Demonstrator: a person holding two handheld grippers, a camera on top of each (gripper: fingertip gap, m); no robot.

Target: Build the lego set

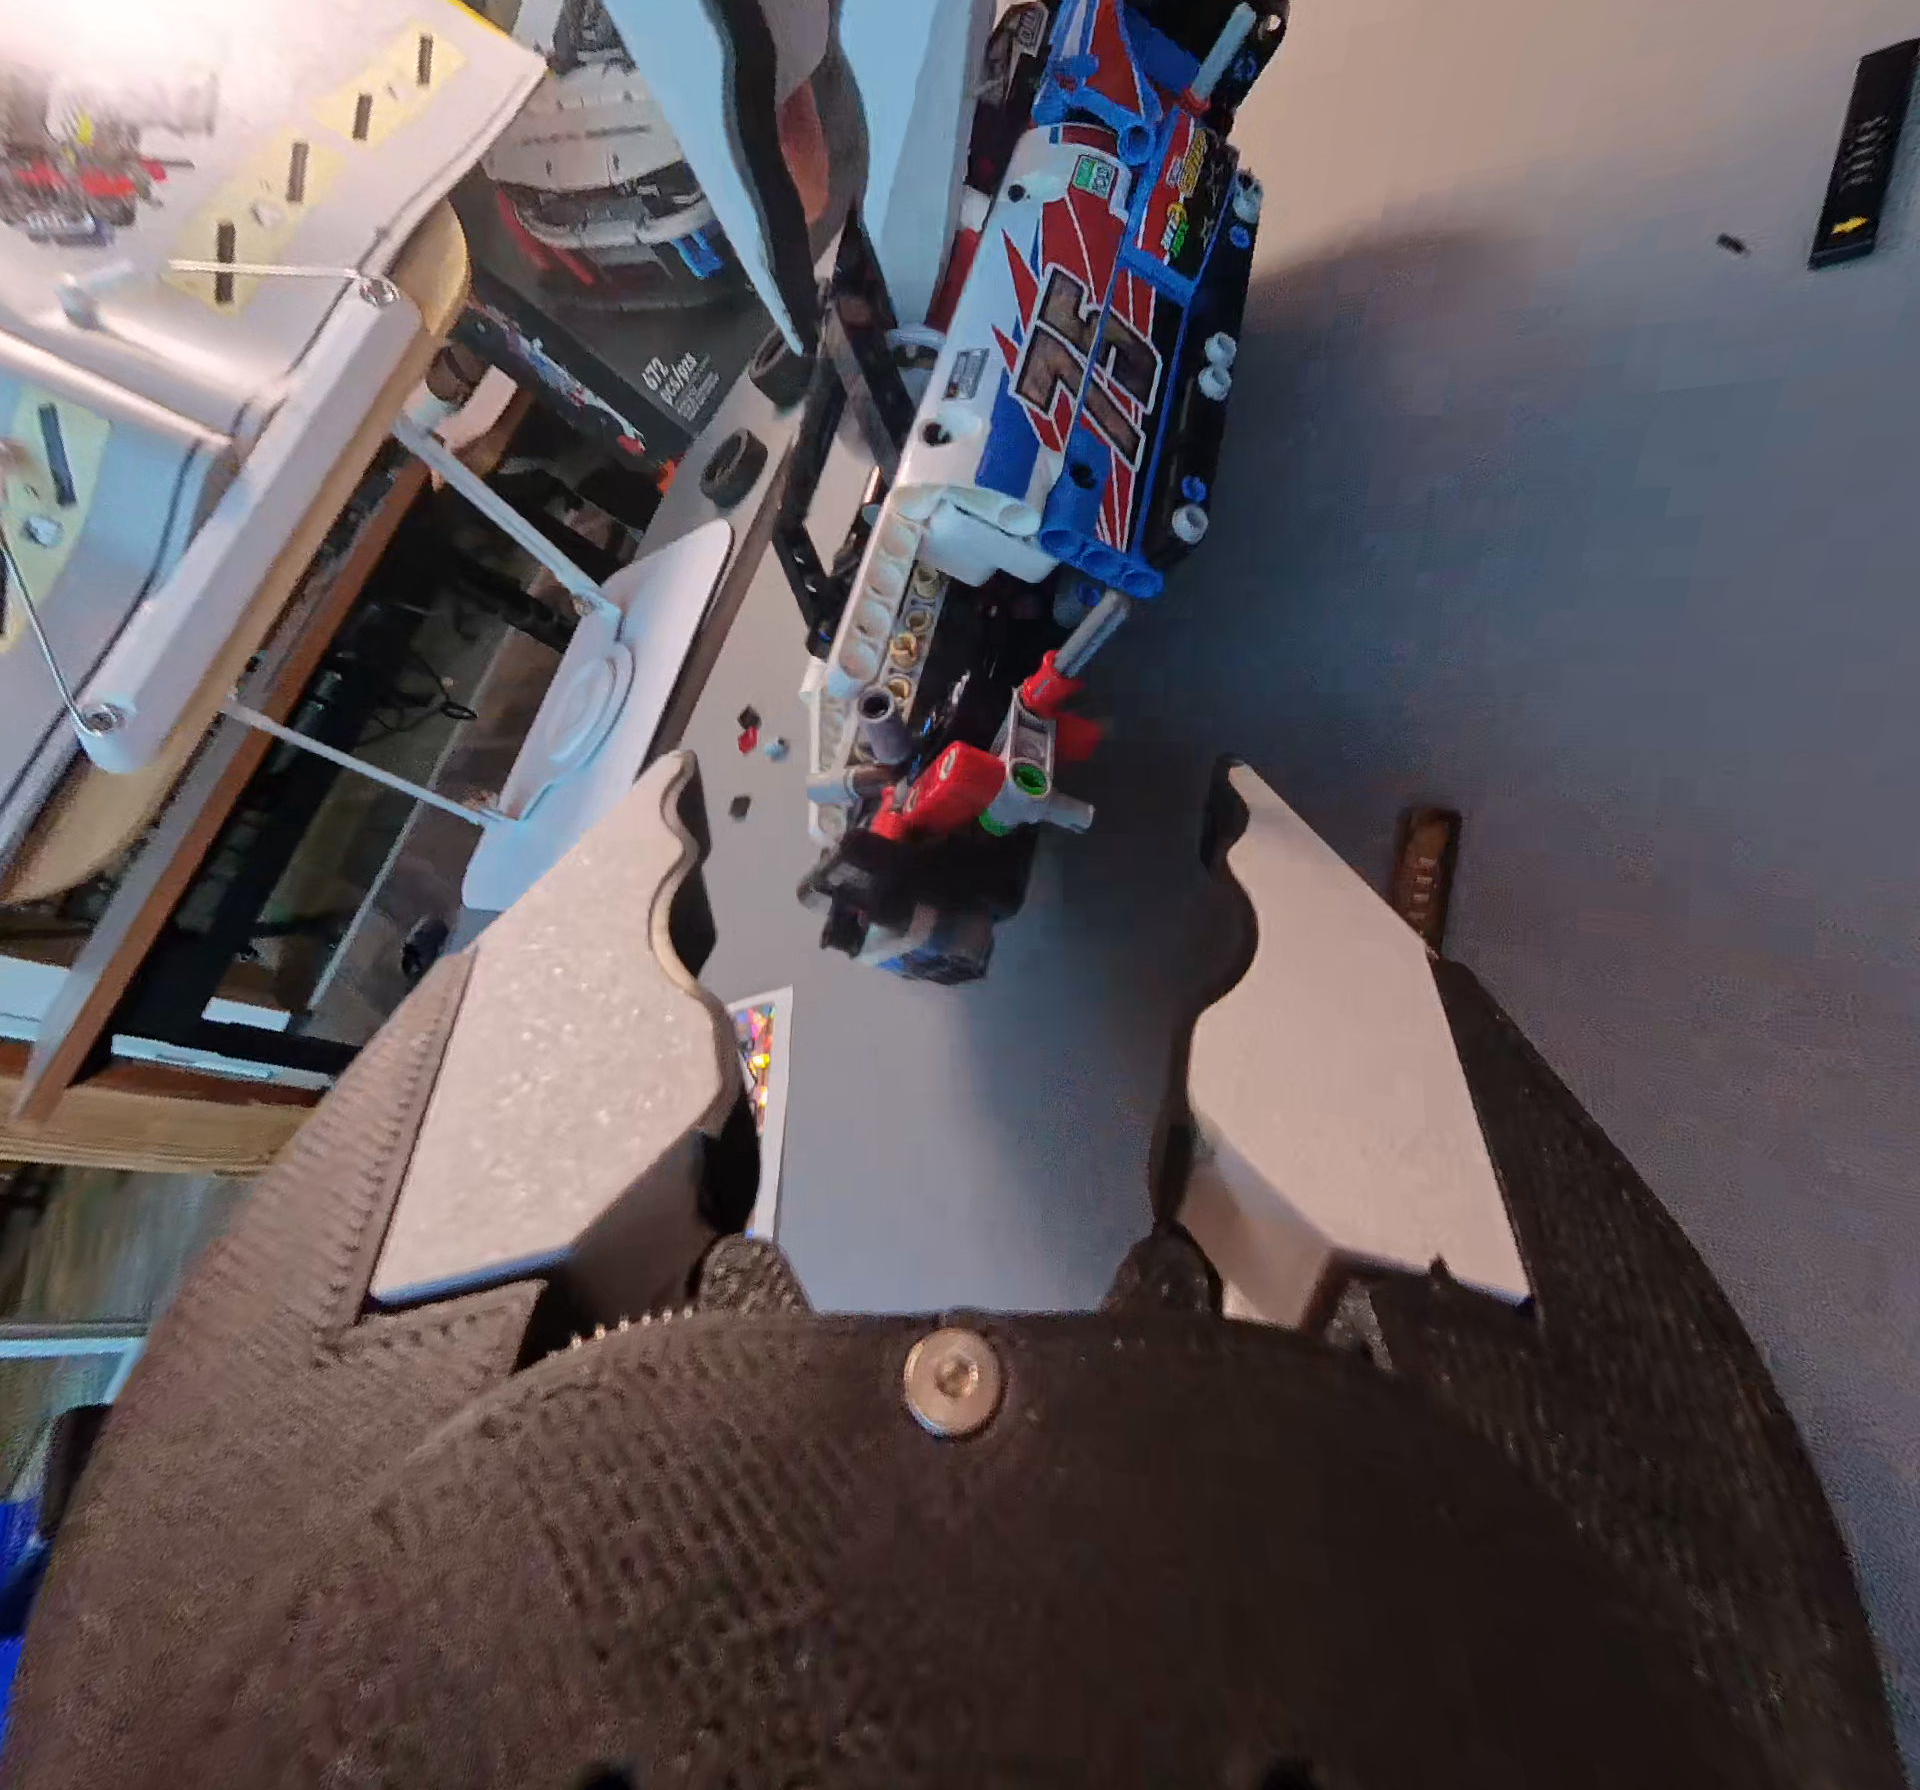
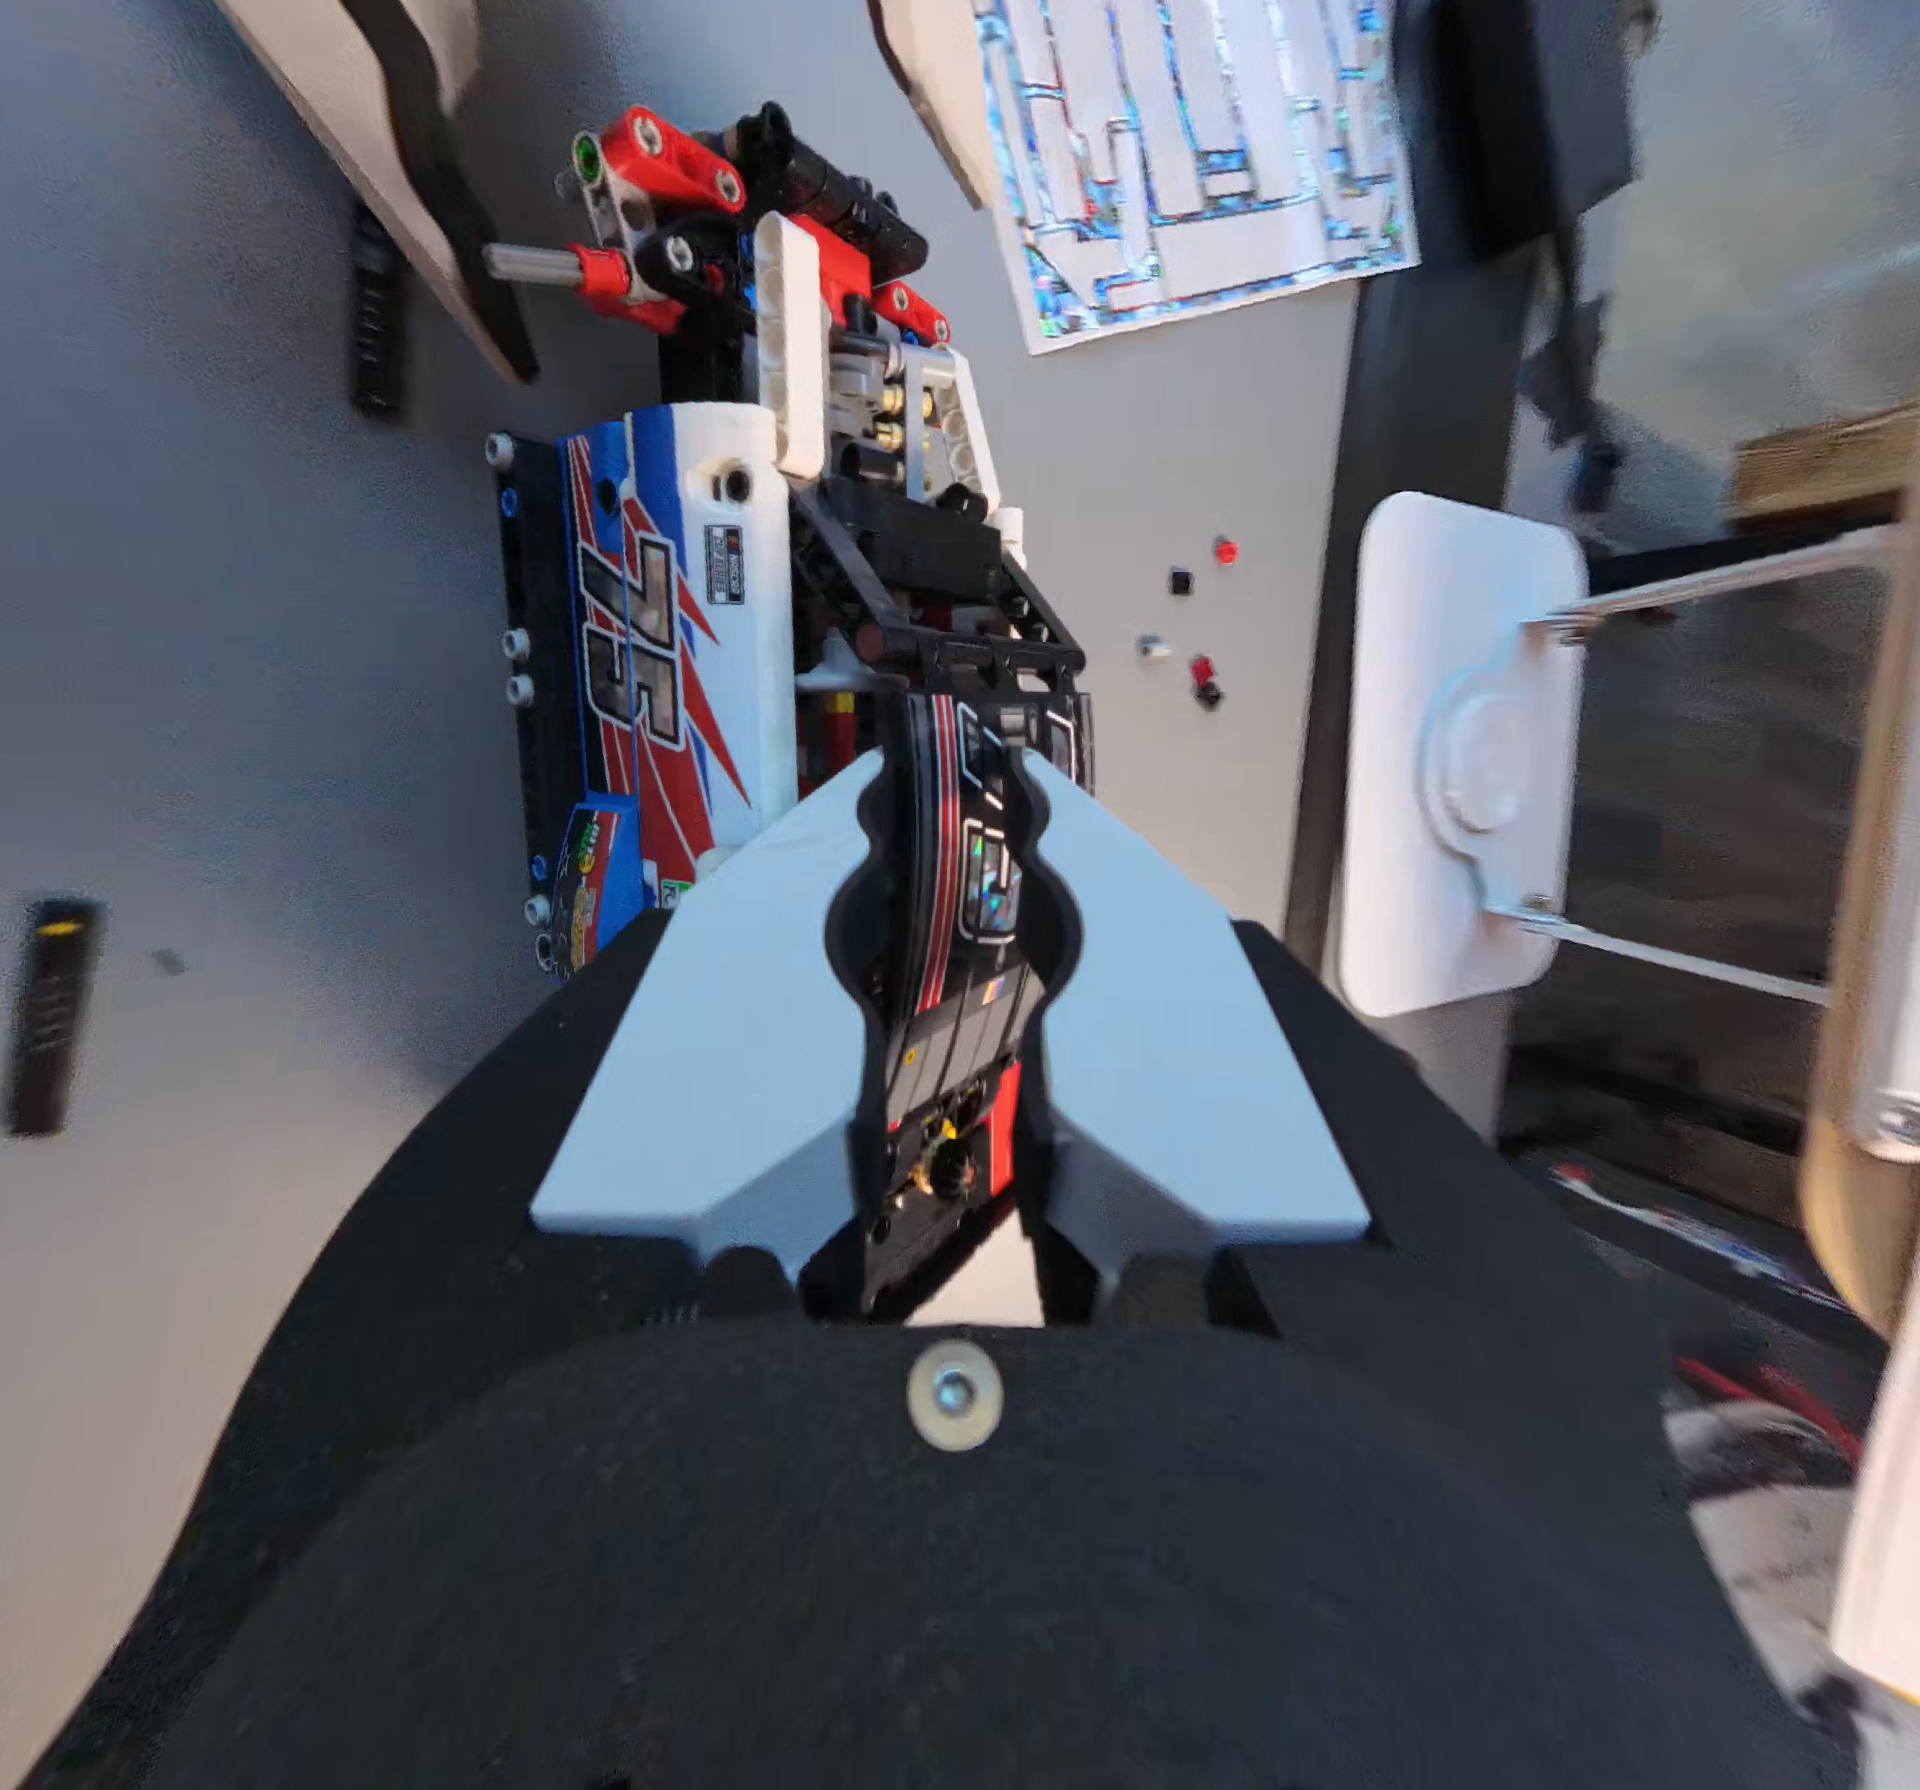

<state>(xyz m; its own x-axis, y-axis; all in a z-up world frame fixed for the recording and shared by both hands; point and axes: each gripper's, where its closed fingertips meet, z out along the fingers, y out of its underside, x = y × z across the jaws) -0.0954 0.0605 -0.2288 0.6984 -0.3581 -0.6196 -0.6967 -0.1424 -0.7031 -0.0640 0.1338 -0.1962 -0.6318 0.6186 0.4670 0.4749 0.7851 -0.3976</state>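
The lego car (image 1: 1049, 369) is a long model with a white, blue and red stickered side panel, turned on its side over the grey table (image 1: 1507, 597). Its red and black front end (image 1: 935, 805) lies between the tips of my left gripper (image 1: 956, 795), which is open and holds nothing. My right gripper (image 2: 953, 769) is shut on the car's black striped rear panel (image 2: 966, 909). The car (image 2: 675, 618) stretches away from it in the right wrist view. One right finger (image 1: 665, 26) shows at the top of the left wrist view.
Small loose parts (image 2: 1195, 618) lie on the table beside the car. A sticker sheet (image 2: 1195, 99), two black beams (image 2: 52, 1002) (image 2: 374, 317), the white base (image 2: 1455, 753) of a booklet stand, the open booklet (image 1: 208, 130), tyres (image 1: 732, 467) and the set's box (image 1: 623, 286) surround it. Across from one pair of fingers to the other is roughly 10 centimetres. Both grippers' tips are roughly 30 centimetres from the white base (image 2: 1455, 753).
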